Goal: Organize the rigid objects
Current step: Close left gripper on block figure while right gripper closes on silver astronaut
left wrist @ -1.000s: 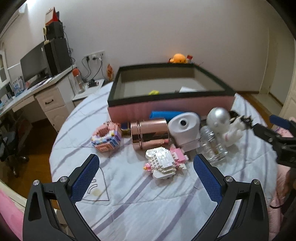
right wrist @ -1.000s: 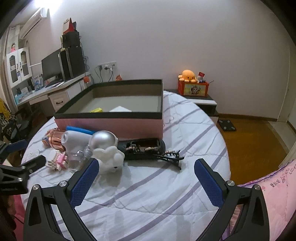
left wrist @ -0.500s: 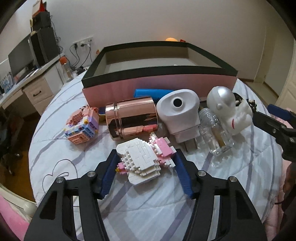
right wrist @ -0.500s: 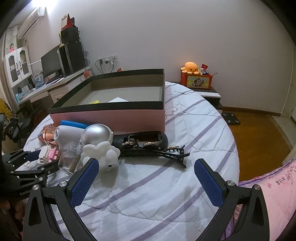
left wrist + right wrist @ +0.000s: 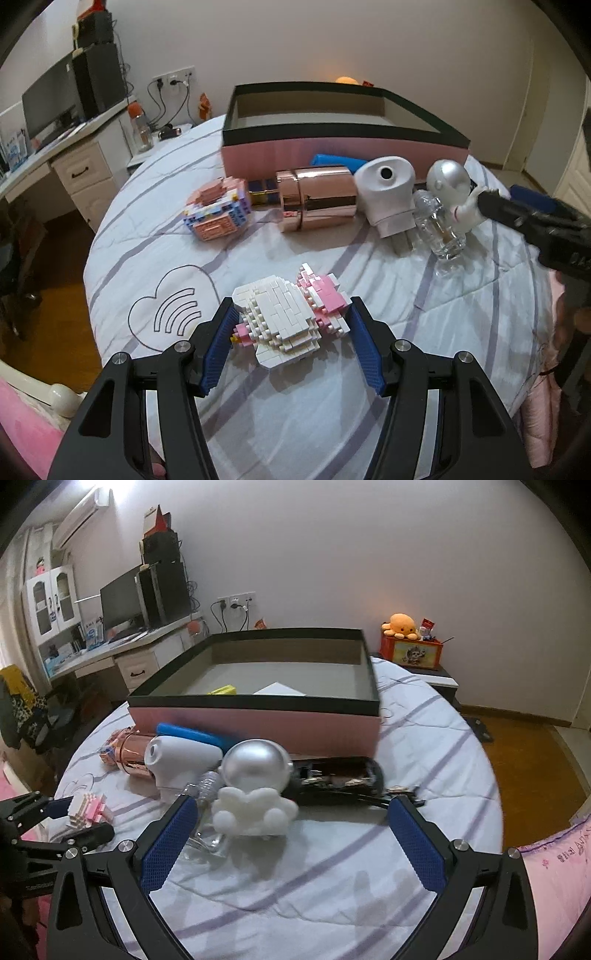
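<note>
My left gripper (image 5: 291,343) is shut on a white and pink brick figure (image 5: 288,317) and holds it above the striped bedspread; it also shows in the right wrist view (image 5: 88,806). My right gripper (image 5: 291,843) is open and empty, just in front of the silver-headed white astronaut figure (image 5: 255,786). The pink box with a black rim (image 5: 343,125) stands behind. In front of it lie a rose-gold canister (image 5: 317,199), a white device (image 5: 388,192), a clear bottle (image 5: 439,229) and a pastel brick house (image 5: 218,214).
A black case with hair clips (image 5: 336,779) lies right of the astronaut. A blue tube (image 5: 192,734) leans against the box. A desk with a monitor (image 5: 122,605) is at the left. A nightstand with an orange plush (image 5: 402,624) is behind.
My left gripper has closed on the white and pink brick figure and pulled it back from the row of objects. My right gripper has moved closer to the astronaut figure.
</note>
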### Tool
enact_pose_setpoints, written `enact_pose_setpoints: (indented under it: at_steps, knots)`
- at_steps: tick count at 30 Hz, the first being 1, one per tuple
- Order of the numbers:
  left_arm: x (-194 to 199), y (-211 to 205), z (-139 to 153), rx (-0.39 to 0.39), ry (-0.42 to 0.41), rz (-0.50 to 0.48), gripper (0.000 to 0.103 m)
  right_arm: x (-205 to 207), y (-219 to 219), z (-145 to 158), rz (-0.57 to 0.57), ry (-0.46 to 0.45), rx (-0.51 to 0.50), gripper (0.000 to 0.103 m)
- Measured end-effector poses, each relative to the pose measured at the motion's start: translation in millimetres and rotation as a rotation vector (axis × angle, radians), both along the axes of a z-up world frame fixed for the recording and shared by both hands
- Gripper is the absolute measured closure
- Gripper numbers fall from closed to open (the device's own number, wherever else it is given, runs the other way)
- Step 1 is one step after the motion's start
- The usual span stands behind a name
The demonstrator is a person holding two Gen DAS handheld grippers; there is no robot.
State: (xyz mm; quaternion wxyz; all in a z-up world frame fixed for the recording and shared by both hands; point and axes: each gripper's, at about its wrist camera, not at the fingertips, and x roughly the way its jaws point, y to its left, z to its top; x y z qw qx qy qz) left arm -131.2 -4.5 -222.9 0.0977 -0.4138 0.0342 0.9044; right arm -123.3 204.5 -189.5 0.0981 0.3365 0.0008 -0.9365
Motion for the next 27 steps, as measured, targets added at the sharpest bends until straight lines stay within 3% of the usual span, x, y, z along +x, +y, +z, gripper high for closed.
enact_pose_setpoints:
  at_steps: [2, 4, 8, 9, 10, 11, 14, 20, 27]
  knots:
    - [2, -2, -1, -0.002, 0.001, 0.004, 0.041, -7, -6, -6, 0.008, -0.010, 0.007, 0.000]
    - [3, -2, -2, -0.009, 0.003, 0.004, 0.041, -17, -7, -14, 0.010, -0.047, 0.001, 0.011]
    - [0, -4, -3, 0.000, 0.002, 0.006, 0.034, -24, -1, -17, 0.025, -0.070, -0.046, 0.020]
    - [0, -4, -4, -0.002, 0.004, 0.011, 0.031, -23, -2, -19, 0.028, -0.073, -0.046, 0.025]
    - [-1, -5, -4, -0.002, 0.002, 0.014, 0.030, -22, -2, -18, 0.035, -0.073, -0.044, 0.041]
    - [-3, -5, -4, -0.001, 0.000, 0.015, 0.028, -23, -3, -20, 0.060, -0.090, -0.048, 0.049]
    - [-3, -4, -5, -0.004, -0.003, 0.011, 0.022, -20, -4, -25, 0.076, -0.112, -0.034, 0.049]
    - [-2, -5, -6, -0.004, -0.001, 0.020, 0.019, -2, 9, -22, 0.046, -0.111, -0.005, 0.049]
    - [-6, -5, -9, -0.003, 0.006, 0.049, 0.022, 0, 17, -25, 0.020, -0.108, -0.020, 0.049]
